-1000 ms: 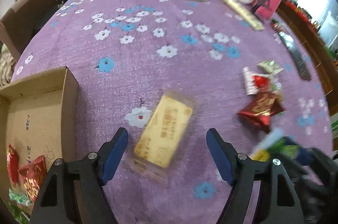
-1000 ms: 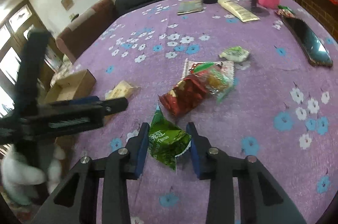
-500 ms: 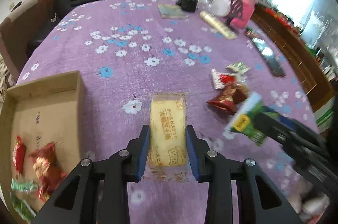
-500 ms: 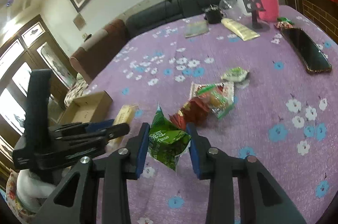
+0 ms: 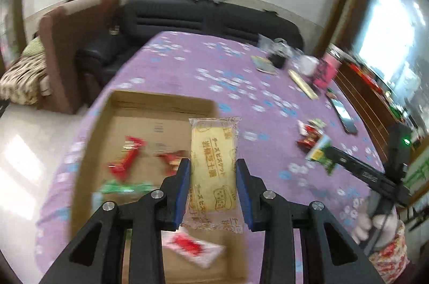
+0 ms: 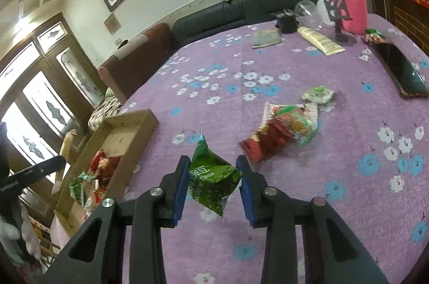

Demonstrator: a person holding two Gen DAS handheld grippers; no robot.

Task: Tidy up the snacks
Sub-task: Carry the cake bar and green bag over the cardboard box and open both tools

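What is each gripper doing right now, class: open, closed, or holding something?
Left gripper: closed on the yellow rectangular biscuit packet.
Right gripper: closed on the green crinkled foil snack packet.

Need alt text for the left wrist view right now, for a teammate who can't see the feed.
The left gripper is shut on a yellow biscuit packet, held above the open cardboard box, which has red and green snacks inside. To the right, the right gripper holds a green snack packet over the purple floral tablecloth.

The yellow biscuit packet [image 5: 213,166] carries brown Japanese katakana "チーズビスケット" beside larger characters, partly legible as "岩焼芝士脆". The green snack packet [image 6: 213,178] carries white "Taste" under a partly hidden Chinese character. Other print is too blurred to read.
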